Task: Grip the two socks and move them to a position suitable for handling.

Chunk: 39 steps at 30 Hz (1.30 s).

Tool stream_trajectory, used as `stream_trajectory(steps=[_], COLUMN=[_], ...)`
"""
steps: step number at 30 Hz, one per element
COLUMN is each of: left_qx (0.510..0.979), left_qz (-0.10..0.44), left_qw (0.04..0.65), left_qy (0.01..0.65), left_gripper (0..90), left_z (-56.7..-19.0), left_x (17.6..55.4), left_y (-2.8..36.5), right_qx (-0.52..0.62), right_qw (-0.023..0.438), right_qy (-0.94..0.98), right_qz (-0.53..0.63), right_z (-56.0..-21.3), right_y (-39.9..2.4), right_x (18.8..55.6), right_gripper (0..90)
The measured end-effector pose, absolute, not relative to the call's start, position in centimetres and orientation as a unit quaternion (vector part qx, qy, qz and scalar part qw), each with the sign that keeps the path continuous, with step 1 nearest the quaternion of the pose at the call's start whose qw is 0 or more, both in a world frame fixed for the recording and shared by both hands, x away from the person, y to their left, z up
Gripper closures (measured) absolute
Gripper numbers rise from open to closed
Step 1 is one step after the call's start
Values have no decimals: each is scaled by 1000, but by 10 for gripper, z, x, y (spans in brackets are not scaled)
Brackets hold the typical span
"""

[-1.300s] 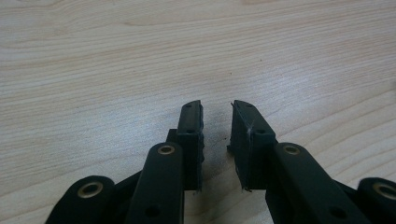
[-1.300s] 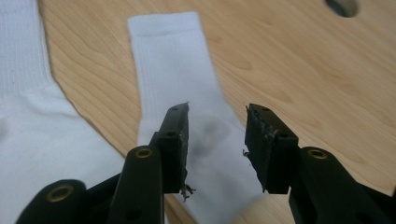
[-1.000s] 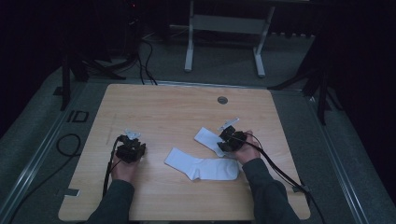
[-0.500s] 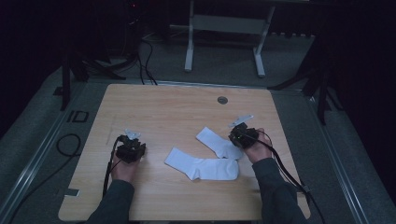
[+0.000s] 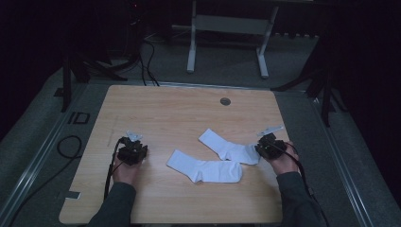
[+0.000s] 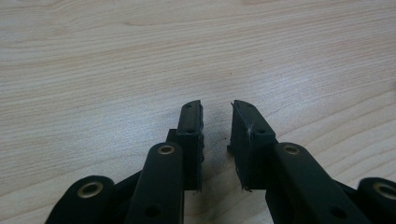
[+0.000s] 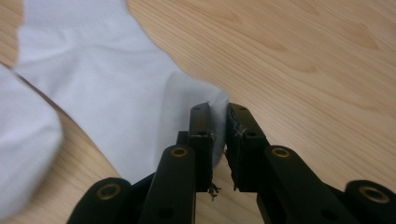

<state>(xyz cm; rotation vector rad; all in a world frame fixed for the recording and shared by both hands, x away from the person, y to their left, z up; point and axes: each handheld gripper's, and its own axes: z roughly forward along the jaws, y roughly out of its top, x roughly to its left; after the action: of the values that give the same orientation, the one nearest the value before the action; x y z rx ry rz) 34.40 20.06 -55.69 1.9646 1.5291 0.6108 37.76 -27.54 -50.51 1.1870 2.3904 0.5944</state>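
The right gripper (image 7: 218, 114) has just been closing and now pinches the edge of a white sock (image 5: 229, 147), which lies at four o'clock on the table (image 5: 189, 109), its end overlapping a second sock (image 5: 204, 166). At eight o'clock, the left gripper (image 6: 217, 109) rests with its jaws slightly apart, holding nothing.

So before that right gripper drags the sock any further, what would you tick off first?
1. Right gripper pinching the upper sock: ok, its jaws have just been closing and fabric sits between the pads.
2. Grip depth: not ok, it holds just the sock's edge.
3. Lower sock free of the upper one: cannot tell, they meet near the middle.
4. Left gripper out of the way: ok, over bare table, nothing held.
5. Room ahead on the table: ok.
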Motion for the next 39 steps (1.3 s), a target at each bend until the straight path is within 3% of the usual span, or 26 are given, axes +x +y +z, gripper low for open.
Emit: stream_trajectory(steps=[5,12,39], left_qx=[735,735,734], left_qz=[229,229,229], left_qw=[285,285,286], left_qy=[572,571,572], left_gripper=[738,738,736], left_z=[-557,-557,-557], left_x=[344,344,344], left_y=[201,201,201], right_qx=[438,430,306], right_qw=[211,217,204], right_qy=[845,845,899], right_qz=[221,231,238], right_z=[-497,-485,-467], right_y=[-289,-288,-197], right_x=[373,372,397], right_gripper=[737,724,664])
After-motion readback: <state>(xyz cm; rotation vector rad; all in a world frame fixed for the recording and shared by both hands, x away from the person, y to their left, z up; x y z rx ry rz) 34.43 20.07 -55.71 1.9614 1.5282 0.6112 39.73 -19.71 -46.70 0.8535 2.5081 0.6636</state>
